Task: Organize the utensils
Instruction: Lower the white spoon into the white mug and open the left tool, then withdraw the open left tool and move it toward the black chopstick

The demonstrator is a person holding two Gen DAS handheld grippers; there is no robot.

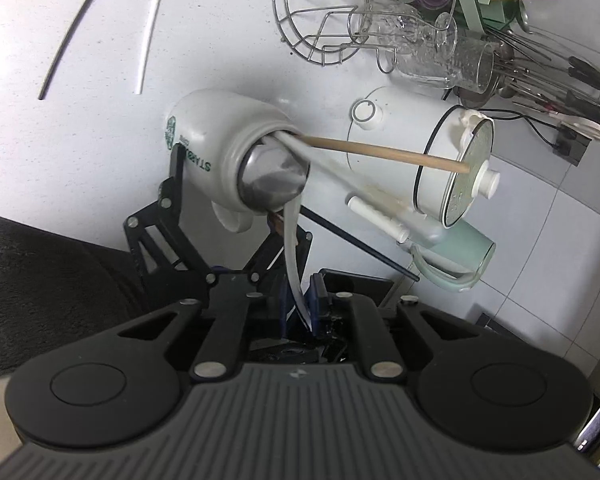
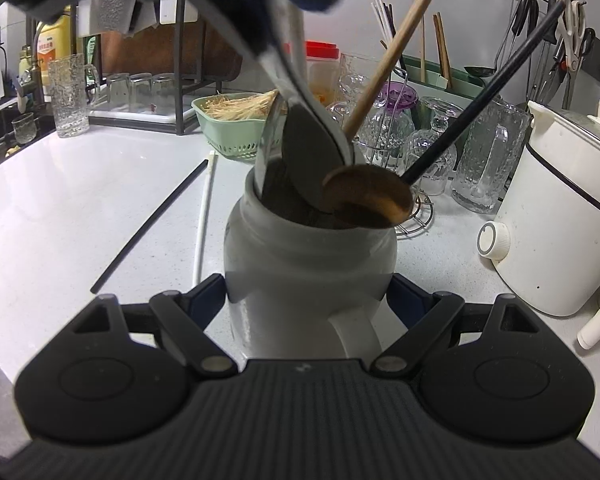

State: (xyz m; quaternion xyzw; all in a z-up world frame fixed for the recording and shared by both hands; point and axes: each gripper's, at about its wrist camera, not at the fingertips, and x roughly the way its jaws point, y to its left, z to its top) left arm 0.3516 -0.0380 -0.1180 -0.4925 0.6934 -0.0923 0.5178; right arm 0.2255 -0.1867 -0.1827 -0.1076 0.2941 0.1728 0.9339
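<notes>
1. Left wrist view: the left gripper (image 1: 302, 304) is narrow, its blue pads on the flat handle of the metal spoon (image 1: 274, 184). The spoon's bowl sits right at the mouth of the mug (image 1: 204, 140).
2. Already in the mug: a wooden spoon (image 1: 380, 154) and a black-handled utensil (image 1: 360, 244), both with handles sticking out past the rim.
3. Beyond the mug mouth stands a white electric pot (image 1: 400, 132), with a green cup (image 1: 456, 256) beside it. The long handles point that way, so room is tight on that side.
4. Handling, as a judgement: the metal spoon is stiff, light and slick. It should be gripped on the flat of the handle near the end, as it is now. The mug is ceramic, heavy and chippable, so don't knock steel on the rim.
5. Right wrist view: the right gripper (image 2: 308, 296) is spread wide, pads clamped on both sides of the mug body, with the mug handle facing the camera. The mug is upright on the counter (image 2: 60, 200).
6. The metal spoon bowl is halfway into the mug, touching or just beside the wooden spoon's bowl; contact unclear.
7. Left of the mug: a black chopstick (image 2: 148, 224) and a white chopstick (image 2: 204, 216) lie loose, with open counter around them.
8. Behind the mug: a wire rack of glasses (image 2: 416, 216), close and fragile. A green basket (image 2: 236, 136) stands behind left.
</notes>
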